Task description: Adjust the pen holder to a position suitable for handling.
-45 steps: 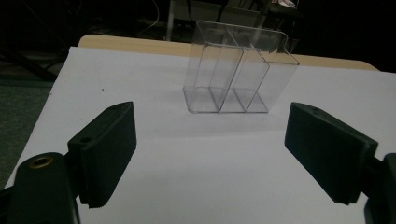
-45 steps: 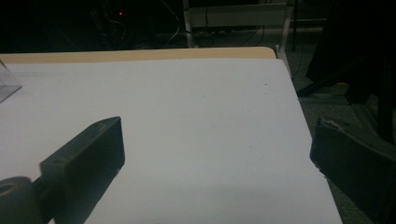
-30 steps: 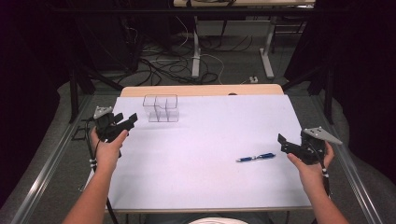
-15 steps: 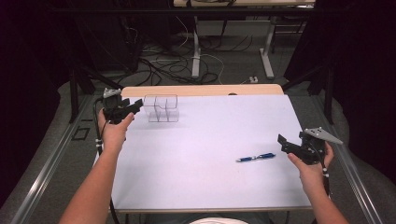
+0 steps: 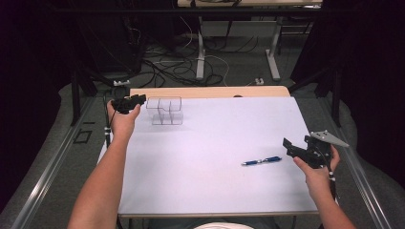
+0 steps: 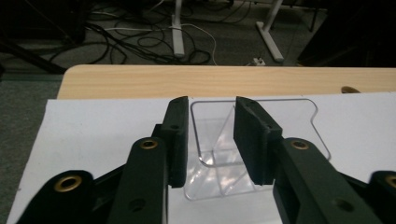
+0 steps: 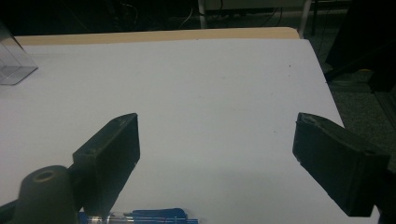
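White table (image 5: pixel 210 191) spread bare for work. Clear organizer (image 5: pixel 165 110) at its far-left corner, left gripper (image 5: pixel 136 99) just beside, jaws partly spread, probably lining up. Blue pen (image 5: pixel 261 161) toward the table's near right, beside wide-spread right gripper (image 5: pixel 289 146).

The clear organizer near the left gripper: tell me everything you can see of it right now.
The clear organizer looks like transparent plastic, split by inner walls into open-topped compartments, all apparently empty. Its outline is stepped, with rounded corners. It stands upright on the white table, near the far left corner, by the wooden strip. The left gripper sits just beside it, jaws partly open and aimed at its near end; contact can't be told.
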A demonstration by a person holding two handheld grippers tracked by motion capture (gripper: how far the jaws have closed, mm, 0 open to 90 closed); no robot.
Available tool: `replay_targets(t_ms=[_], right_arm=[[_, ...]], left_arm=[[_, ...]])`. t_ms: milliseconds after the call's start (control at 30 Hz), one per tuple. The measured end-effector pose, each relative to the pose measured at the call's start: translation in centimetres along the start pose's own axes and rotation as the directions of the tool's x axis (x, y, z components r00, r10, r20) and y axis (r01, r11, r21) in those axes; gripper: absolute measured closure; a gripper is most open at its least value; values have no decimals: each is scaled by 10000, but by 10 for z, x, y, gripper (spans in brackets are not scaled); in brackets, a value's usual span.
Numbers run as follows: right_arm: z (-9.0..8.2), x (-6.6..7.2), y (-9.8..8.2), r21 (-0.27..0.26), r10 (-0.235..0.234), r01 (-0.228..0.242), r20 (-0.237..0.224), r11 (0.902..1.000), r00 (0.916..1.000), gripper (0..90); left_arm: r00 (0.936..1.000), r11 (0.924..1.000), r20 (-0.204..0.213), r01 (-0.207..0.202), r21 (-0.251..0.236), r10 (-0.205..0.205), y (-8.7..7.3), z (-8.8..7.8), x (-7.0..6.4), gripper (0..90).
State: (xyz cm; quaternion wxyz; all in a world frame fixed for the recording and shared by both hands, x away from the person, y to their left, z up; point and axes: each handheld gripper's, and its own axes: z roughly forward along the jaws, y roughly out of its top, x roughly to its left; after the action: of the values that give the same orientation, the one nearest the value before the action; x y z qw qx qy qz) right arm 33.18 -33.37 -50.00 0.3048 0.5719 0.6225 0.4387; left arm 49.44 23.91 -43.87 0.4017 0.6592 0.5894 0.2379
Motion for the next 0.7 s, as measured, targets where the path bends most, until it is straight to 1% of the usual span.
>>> replay_targets(t_ms=[33, 67, 100, 167, 200, 233, 267, 300, 333, 367, 467, 500, 533, 567, 600, 667, 700], right_arm=[[-1, 0, 0, 154, 3, -3, -47, 9999, 10000, 145], [-1, 0, 0, 147, 18, -17, -45, 9999, 10000, 145], [0, -1, 0, 124, -8, 9, -91, 9999, 10000, 145], [0, -1, -1, 167, 99, -97, -134, 9998, 9999, 146], [0, -1, -1, 198, 143, -140, -151, 9997, 9998, 146], [1, -1, -1, 217, 165, -161, -177, 9996, 9997, 146], [1, -1, -1, 172, 185, -182, -169, 9997, 9997, 146], [1, -1, -1, 172, 185, -182, -169, 9997, 9997, 146], [2, 0, -2, 172, 295, -292, -178, 9994, 9994, 146], [1, 0, -1, 306, 291, -285, -185, 9991, 9994, 146], [1, -2, -2, 253, 192, -187, -231, 9995, 9995, 146], [1, -1, -2, 288, 292, -286, -215, 9992, 9993, 146], [1, -1, -2, 288, 292, -286, -215, 9992, 9993, 146], [2, -2, -2, 272, 257, -251, -221, 9993, 9994, 146], [2, -1, -2, 346, 368, -359, -241, 9988, 9990, 147], [2, -1, -3, 342, 366, -356, -275, 9988, 9990, 148], [2, -2, -3, 362, 367, -356, -306, 9987, 9989, 148]], left_arm=[[10000, 10000, 0, 0, 0, 0, 0, 0, 0, 687], [10000, 9999, -52, 72, -91, -72, 0, 3, 1, 702], [9999, 9999, -98, 126, -69, -126, -1, 5, 2, 719], [9998, 9999, -132, 141, 82, -140, -2, 10, 5, 768], [9997, 9998, -143, 186, 56, -185, -3, 14, 6, 786], [9995, 9996, -221, 249, 162, -246, -4, 18, 7, 802], [9993, 9993, -287, 242, 271, -234, -6, 25, 9, 816], [9993, 9993, -287, 242, 271, -234, -6, 25, 9, 829], [9992, 9988, -313, 269, 398, -256, -7, 28, 10, 829], [9993, 9988, -311, 238, 436, -224, -8, 31, 10, 846], [9994, 9981, -324, 123, 596, -104, -10, 38, 11, 860], [9995, 9977, -319, 57, 670, -36, -11, 41, 11, 861], [9994, 9970, -349, 34, 772, -7, -12, 43, 11, 861], [9992, 9973, -398, -4, 738, 34, -13, 45, 12, 860], [9991, 9965, -406, -38, 837, 73, -13, 47, 12, 859], [9993, 9964, -357, -92, 847, 123, -14, 50, 12, 867], [9992, 9955, -321, -204, 922, 234, -14, 51, 12, 868]])
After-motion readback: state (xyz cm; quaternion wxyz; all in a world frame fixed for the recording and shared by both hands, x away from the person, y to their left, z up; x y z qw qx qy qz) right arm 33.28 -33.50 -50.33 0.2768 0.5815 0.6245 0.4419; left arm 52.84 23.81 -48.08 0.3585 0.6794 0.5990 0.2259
